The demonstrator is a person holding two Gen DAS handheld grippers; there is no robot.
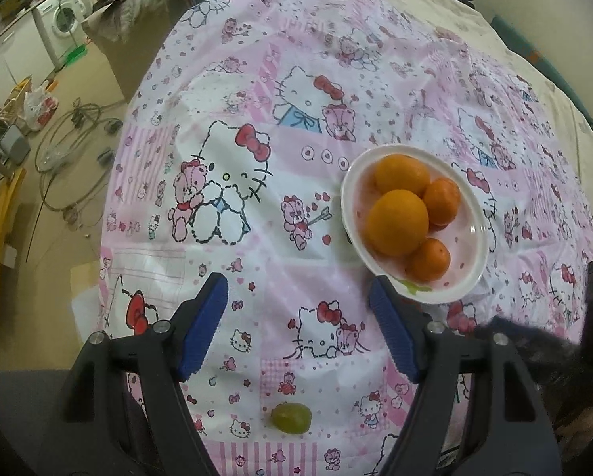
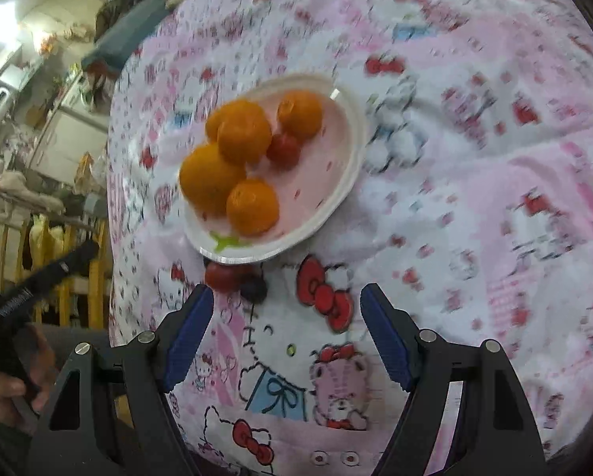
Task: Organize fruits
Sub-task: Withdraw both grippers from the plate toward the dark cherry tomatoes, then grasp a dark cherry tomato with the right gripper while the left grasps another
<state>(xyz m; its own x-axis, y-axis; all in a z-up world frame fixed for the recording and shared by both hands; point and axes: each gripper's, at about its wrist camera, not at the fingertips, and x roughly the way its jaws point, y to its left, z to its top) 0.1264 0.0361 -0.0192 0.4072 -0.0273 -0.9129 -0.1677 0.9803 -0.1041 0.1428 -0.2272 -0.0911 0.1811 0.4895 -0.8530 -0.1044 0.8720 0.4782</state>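
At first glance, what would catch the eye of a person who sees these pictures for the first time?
The white plate piled with oranges stands out on the pink Hello Kitty tablecloth. A lone green grape lies on the cloth between the open left gripper fingers. A small red fruit sits beside the plate's near rim.

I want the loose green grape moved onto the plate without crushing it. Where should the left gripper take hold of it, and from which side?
Grip the green grape across its short middle, from straight above. It lies alone on the tablecloth, long axis running left-right, so the fingers have room on the near and far sides. The left gripper is open and wide enough; the grape sits nearer the camera than the fingertips, so pull back first. Close gently; it is probably soft.
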